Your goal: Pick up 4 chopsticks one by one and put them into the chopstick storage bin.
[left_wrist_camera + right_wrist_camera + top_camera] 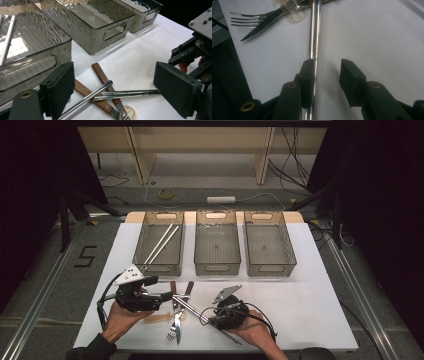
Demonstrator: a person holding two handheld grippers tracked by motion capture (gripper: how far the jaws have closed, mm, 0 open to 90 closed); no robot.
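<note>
While your left gripper (167, 296) waits with jaws spread wide over the cutlery pile (105, 97), your right gripper (327, 75) straddles a steel chopstick (314, 37) lying on the white counter (300, 305), its jaws narrowed but not yet clamped, likely bound for a bin (159, 242).

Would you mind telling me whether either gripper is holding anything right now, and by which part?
Nothing is held. The right gripper straddles the metal chopsticks partway along the shaft, touching one jaw only. The left gripper is open above the cutlery.

Right tool (206, 316) sits over metal chopsticks (192, 308) beside cutlery.
</note>
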